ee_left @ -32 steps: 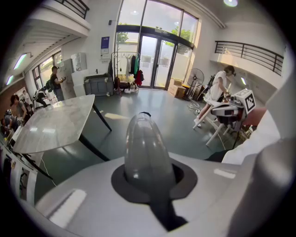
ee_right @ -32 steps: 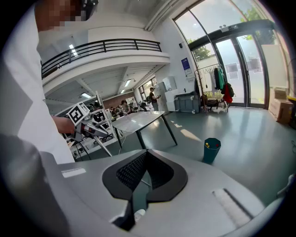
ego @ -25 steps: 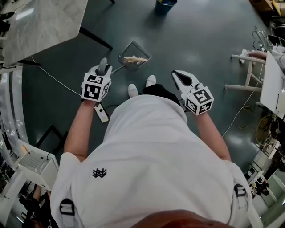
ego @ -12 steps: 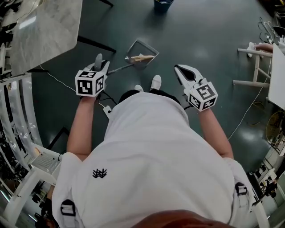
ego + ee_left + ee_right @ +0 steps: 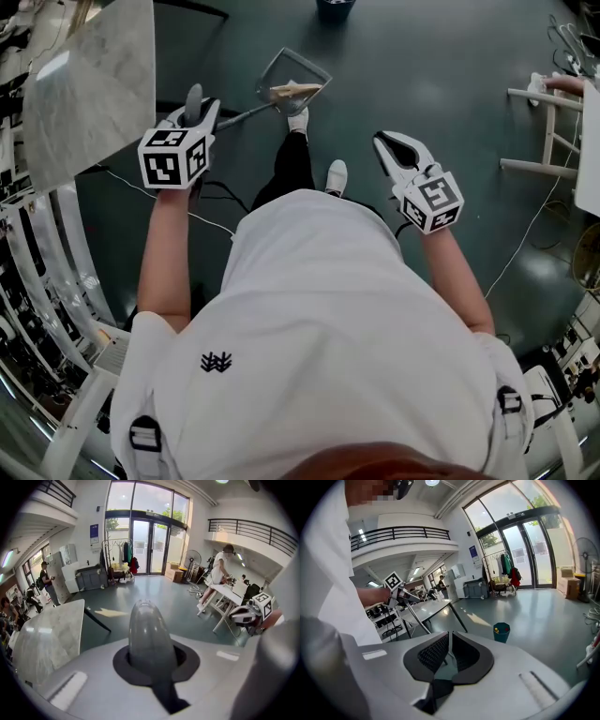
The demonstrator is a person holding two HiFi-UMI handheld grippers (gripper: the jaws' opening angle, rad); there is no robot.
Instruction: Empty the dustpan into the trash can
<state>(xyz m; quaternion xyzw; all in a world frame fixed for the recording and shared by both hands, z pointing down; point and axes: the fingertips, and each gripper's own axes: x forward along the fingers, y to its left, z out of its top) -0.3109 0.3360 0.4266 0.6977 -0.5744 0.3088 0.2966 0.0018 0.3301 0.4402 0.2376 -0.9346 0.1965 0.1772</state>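
Note:
My left gripper (image 5: 194, 101) is shut on the long grey handle (image 5: 236, 117) of the metal dustpan (image 5: 292, 80), which hangs out ahead of me over the floor. Tan scraps (image 5: 296, 90) lie in the pan. In the left gripper view the handle's rounded grey end (image 5: 146, 634) fills the space between the jaws. The dark blue trash can (image 5: 335, 7) stands at the top edge, beyond the pan; it shows again as the trash can (image 5: 502, 632) in the right gripper view. My right gripper (image 5: 384, 142) is held apart on the right, shut and empty, its pads (image 5: 436, 652) pressed together.
A marble-topped table (image 5: 84, 75) with dark legs stands at the left, and a cable (image 5: 122, 178) runs over the floor below it. White furniture legs (image 5: 548, 122) stand at the right. One of my shoes (image 5: 298, 120) is just under the dustpan, the other shoe (image 5: 335, 176) behind it.
I have stepped forward: one foot swung ahead under the pan. The left gripper and dustpan moved up the view toward the trash can. The right gripper stayed shut and empty.

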